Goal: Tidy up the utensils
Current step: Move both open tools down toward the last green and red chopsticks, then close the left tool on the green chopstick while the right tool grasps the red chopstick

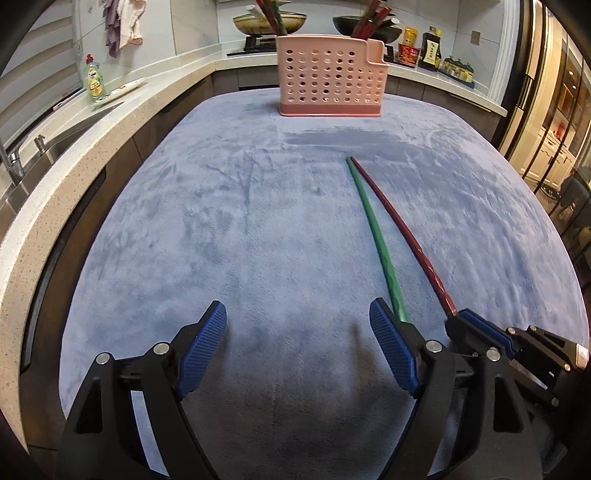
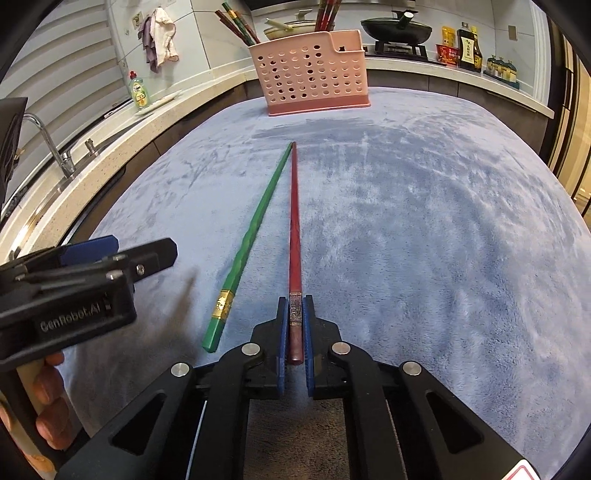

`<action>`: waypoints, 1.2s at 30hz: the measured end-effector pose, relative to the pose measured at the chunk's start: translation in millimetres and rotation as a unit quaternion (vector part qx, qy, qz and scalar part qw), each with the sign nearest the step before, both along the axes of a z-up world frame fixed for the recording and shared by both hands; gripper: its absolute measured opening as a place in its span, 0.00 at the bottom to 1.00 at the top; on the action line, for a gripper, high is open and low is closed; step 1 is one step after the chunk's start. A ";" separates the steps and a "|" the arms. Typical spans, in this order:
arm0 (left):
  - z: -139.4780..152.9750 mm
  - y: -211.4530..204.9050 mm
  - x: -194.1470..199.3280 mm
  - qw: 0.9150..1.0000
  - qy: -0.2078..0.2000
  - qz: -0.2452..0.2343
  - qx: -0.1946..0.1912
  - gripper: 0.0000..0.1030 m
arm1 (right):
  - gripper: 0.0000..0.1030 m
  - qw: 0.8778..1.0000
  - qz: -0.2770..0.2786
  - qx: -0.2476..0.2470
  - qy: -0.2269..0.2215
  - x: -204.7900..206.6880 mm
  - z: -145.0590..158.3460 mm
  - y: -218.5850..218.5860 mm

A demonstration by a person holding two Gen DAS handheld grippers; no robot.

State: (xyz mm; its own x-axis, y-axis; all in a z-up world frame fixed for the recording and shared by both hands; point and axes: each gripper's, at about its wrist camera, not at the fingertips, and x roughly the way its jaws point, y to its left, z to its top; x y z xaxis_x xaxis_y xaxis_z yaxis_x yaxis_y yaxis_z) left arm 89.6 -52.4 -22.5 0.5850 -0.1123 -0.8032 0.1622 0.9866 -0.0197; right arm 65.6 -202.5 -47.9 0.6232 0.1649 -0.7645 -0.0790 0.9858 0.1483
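A green chopstick [image 1: 373,229] [image 2: 255,225] and a dark red chopstick [image 1: 402,232] [image 2: 294,229] lie side by side on the blue-grey cloth [image 1: 258,221], tips meeting toward a pink perforated utensil holder [image 1: 330,75] [image 2: 308,72] that has several chopsticks standing in it. My right gripper [image 2: 295,310] [image 1: 461,317] is shut on the red chopstick's thick end. My left gripper [image 1: 297,314] is open and empty, just left of the green chopstick's near end; it also shows at the left of the right wrist view [image 2: 122,254].
A stone counter [image 1: 122,122] with a sink and tap [image 2: 55,147] runs along the left. A green soap bottle [image 1: 94,79] stands on it. Pans [image 1: 367,26] and sauce bottles [image 1: 430,50] stand behind the holder.
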 end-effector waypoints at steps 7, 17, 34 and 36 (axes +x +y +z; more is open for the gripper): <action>-6.2 -14.5 -6.6 1.000 0.014 -0.019 -0.014 0.82 | 0.06 0.999 -0.034 0.000 -0.006 -6.2 4.9 -26.2; -19.3 -30.5 -9.7 0.999 0.037 -0.032 -0.021 0.82 | 0.07 0.998 -0.053 0.024 -0.001 -10.5 4.9 -48.8; -21.4 -26.1 -5.1 0.999 0.041 -0.019 -0.009 0.31 | 0.07 0.998 -0.050 0.031 0.001 -9.3 3.2 -48.3; -20.3 -23.1 -3.5 0.999 0.044 -0.018 -0.014 0.21 | 0.07 0.998 -0.048 0.030 0.001 -9.2 4.3 -47.9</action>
